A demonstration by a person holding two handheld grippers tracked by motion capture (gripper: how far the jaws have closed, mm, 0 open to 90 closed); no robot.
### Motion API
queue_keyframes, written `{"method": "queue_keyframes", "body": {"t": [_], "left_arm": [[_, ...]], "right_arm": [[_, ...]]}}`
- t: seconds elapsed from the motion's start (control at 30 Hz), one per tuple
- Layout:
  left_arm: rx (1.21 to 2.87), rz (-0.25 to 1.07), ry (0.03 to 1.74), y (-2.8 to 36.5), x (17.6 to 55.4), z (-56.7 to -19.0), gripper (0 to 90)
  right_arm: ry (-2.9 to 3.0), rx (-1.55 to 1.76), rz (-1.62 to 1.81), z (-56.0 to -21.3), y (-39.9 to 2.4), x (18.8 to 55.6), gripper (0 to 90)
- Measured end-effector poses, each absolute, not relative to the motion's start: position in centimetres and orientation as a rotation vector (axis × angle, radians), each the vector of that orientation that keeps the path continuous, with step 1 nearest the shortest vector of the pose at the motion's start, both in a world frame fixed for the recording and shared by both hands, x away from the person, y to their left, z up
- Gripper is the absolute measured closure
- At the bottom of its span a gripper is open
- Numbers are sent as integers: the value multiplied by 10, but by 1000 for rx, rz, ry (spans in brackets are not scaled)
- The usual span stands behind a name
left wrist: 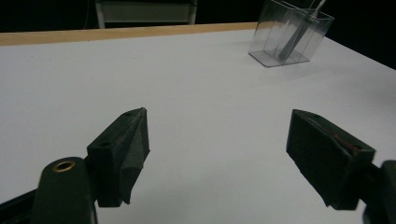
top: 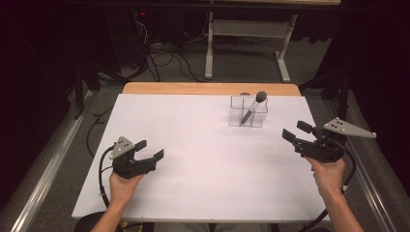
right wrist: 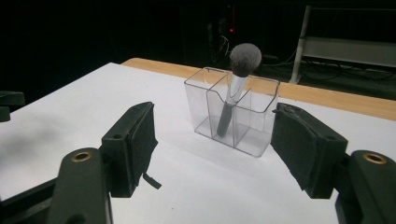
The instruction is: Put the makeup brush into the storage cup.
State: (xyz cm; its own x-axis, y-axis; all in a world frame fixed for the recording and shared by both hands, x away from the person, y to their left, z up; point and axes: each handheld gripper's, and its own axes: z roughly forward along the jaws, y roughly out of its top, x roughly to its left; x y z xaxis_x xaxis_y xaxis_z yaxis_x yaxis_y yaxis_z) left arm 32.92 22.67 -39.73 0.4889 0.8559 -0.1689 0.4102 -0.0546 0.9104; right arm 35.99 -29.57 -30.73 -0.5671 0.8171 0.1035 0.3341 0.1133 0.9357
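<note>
In the high view, the left gripper (top: 146, 155) sits nearest, at about 7 o'clock on the white table (top: 193, 145). Its jaws stand apart with nothing between them, and in the left gripper view only bare table lies between the two black pads. The right gripper (top: 296, 131) is at about 4 o'clock, held in the person's right hand (top: 329, 174). Its jaws are also spread wide and hold nothing; they point toward 11 o'clock.

Farther away, at about 1 o'clock near the wooden edge (top: 208, 89), stands the clear organizer (top: 248, 111) with several compartments. The makeup brush (top: 255, 106) leans inside one of the middle compartments, head up, handle down. In the right gripper view the organizer and the brush are framed between the open jaws, but well apart from them.

The step in hand seems to be the approach of the right gripper to the brush. The next move probably calls for bringing the jaws forward and above the organizer rim, then closing on the silver ferrule without pushing the light organizer.
</note>
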Motion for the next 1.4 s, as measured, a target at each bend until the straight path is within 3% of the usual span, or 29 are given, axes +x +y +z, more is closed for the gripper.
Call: {"method": "queue_keyframes", "body": {"t": [1.4], "left_arm": [[1676,521,1091,225,329,-397,217]], "right_arm": [[2035,1179,1410,-353,-293,355,315]]}}
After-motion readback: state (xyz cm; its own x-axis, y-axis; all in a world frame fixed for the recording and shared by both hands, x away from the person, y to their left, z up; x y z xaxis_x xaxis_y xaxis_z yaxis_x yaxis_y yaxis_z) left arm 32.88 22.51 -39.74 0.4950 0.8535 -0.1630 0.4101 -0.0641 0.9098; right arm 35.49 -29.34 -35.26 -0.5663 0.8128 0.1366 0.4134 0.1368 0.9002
